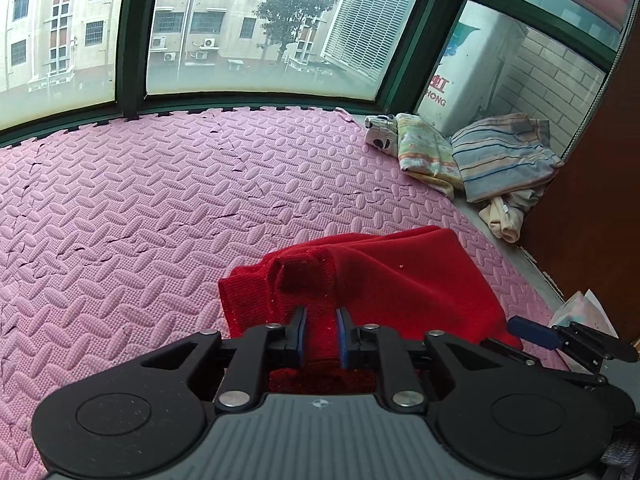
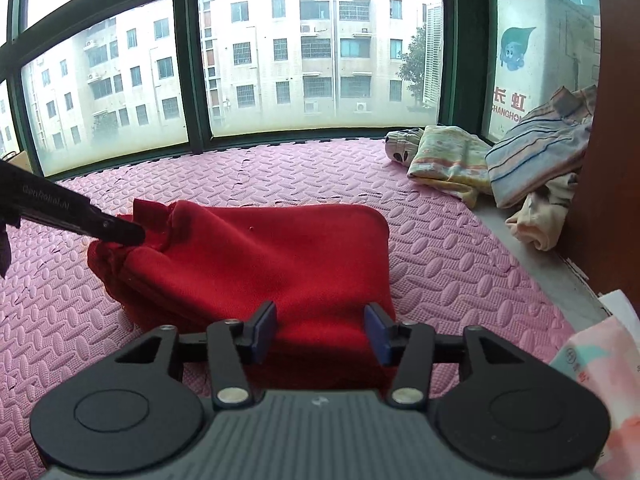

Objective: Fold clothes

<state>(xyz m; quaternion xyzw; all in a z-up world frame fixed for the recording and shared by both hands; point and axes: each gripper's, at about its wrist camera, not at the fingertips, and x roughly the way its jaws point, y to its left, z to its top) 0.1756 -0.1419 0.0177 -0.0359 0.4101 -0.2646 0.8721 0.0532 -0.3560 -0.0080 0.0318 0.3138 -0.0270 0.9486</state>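
A red knit garment lies folded on the pink foam mat. My left gripper is shut on a bunched edge of the red garment, with red cloth between its blue pads. In the right wrist view the left gripper reaches in from the left and pinches the garment's left end. My right gripper is open, its jaws wide apart just above the garment's near edge, holding nothing. It also shows at the right edge of the left wrist view.
A pile of folded clothes lies at the far right by the window: a striped shirt, a yellow patterned cloth and a cream piece. A brown cabinet side stands at right. A pink tissue pack lies near right. Windows line the mat's far edge.
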